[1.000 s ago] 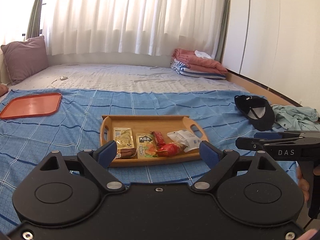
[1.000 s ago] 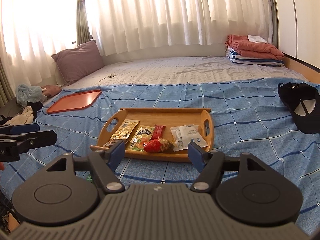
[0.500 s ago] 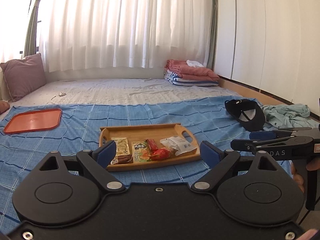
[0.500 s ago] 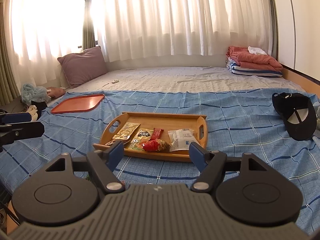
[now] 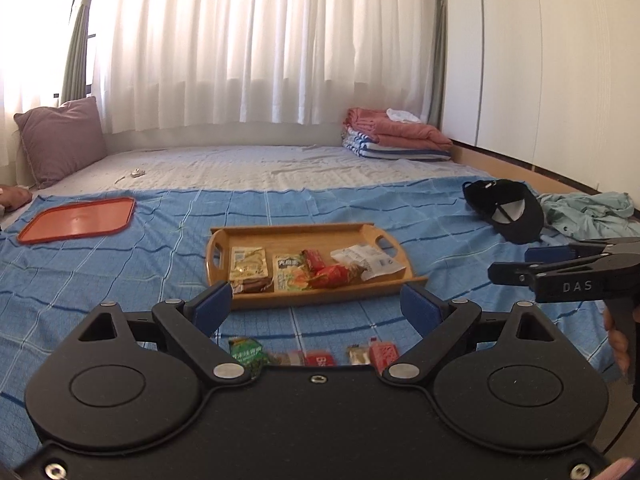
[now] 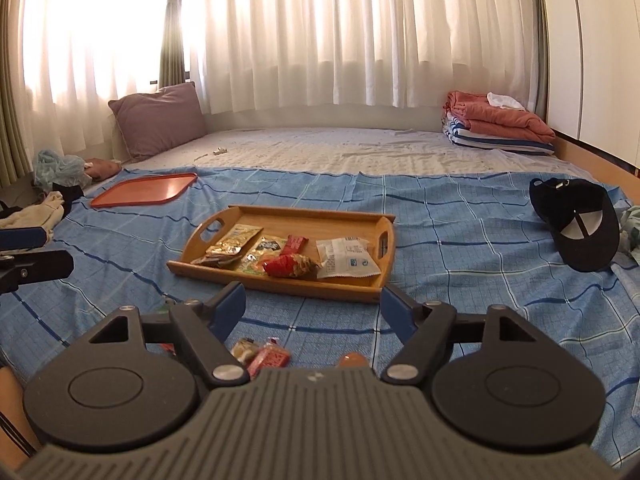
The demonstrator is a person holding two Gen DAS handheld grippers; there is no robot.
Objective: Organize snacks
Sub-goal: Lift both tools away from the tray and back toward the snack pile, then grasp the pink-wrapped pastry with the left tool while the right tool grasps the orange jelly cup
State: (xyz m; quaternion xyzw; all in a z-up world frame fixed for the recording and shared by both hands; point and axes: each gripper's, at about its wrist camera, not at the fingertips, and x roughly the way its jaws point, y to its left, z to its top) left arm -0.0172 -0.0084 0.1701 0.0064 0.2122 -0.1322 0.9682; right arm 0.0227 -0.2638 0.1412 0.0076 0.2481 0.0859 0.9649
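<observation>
Snack packets [image 5: 308, 270] lie in the wooden tray [image 5: 296, 236] on the bed's blue blanket [image 5: 120, 264]; loose packets [image 5: 312, 354] sit just nearer. Left claw [image 5: 316, 308] gapes wide, empty. Right claw [image 6: 312, 308], empty, is opening. Beyond the tray's left: orange tray [image 5: 76, 220].

We see daylight pouring through the sheer white pleated curtains [image 6: 320, 36], which blow out to pure glare at the upper left of both views. The blue checked bedspread [image 5: 120, 264] is evenly lit, with only soft shadows under the shallow wooden tray with cut-out handles [image 6: 372, 280]. Fisheye bending curves the white wardrobe panels [image 5: 560, 60] at the edges. Corners darken, and the nearest wrappers look slightly blurred.
</observation>
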